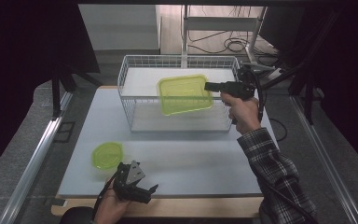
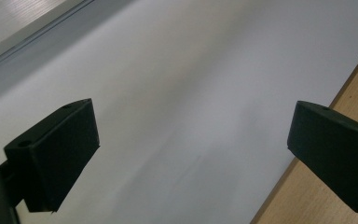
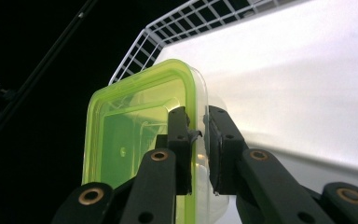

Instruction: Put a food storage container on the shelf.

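Right claw (image 1: pixel 210 86) pinches the green tub's (image 1: pixel 184 94) rim, tub tilted over the wire basket (image 1: pixel 129 74); keep pinch firm, lift clear of the wires, then toward the tabletop (image 1: pixel 191 163); left claw (image 1: pixel 150 190) gapes wide, idle.

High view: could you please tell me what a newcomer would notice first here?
The bright green square container, held tilted over the white wire basket by the right gripper, whose jaws clamp its rim. Next comes the small round green tub on the table near the front left, with the left gripper resting open just beside it.
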Action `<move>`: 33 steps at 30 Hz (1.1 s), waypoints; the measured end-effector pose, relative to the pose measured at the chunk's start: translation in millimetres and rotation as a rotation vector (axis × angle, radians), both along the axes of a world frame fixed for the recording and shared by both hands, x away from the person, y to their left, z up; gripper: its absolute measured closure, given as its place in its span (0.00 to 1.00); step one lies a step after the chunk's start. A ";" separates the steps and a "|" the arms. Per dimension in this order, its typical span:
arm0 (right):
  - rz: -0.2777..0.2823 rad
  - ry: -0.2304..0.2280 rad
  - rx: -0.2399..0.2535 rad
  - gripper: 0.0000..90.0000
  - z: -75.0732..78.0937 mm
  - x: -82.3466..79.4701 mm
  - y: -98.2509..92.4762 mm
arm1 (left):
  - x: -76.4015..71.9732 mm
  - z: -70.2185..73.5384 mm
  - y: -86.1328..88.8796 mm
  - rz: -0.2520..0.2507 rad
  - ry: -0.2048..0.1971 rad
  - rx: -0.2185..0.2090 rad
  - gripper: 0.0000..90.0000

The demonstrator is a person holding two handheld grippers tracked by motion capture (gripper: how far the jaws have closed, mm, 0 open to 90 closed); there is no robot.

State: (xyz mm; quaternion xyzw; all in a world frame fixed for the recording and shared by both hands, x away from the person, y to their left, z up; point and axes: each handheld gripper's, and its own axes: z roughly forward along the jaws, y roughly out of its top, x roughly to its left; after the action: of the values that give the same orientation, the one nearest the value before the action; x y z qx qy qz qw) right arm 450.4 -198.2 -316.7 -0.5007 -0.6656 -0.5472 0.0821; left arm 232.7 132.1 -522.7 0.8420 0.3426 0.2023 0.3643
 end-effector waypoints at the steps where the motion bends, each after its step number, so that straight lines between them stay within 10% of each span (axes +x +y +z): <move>1: -0.015 -0.003 -0.008 0.89 2.7 6.0 3.5 | 0.0 0.0 0.0 0.000 0.000 0.000 0.02; 26: -0.169 -0.014 -0.057 0.88 3.5 53.5 27.2 | -0.2 -0.3 -0.1 -0.009 0.001 0.007 0.02; 33: -0.185 -0.070 -0.175 0.81 1.7 55.3 32.8 | -0.3 -0.8 -1.0 -0.012 0.006 0.011 0.02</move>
State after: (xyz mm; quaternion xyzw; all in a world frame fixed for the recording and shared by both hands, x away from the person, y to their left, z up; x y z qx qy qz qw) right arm 505.7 -165.4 -315.0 -0.5459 -0.6643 -0.5094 -0.0357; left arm 232.4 131.1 -523.5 0.8466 0.3376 0.1993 0.3598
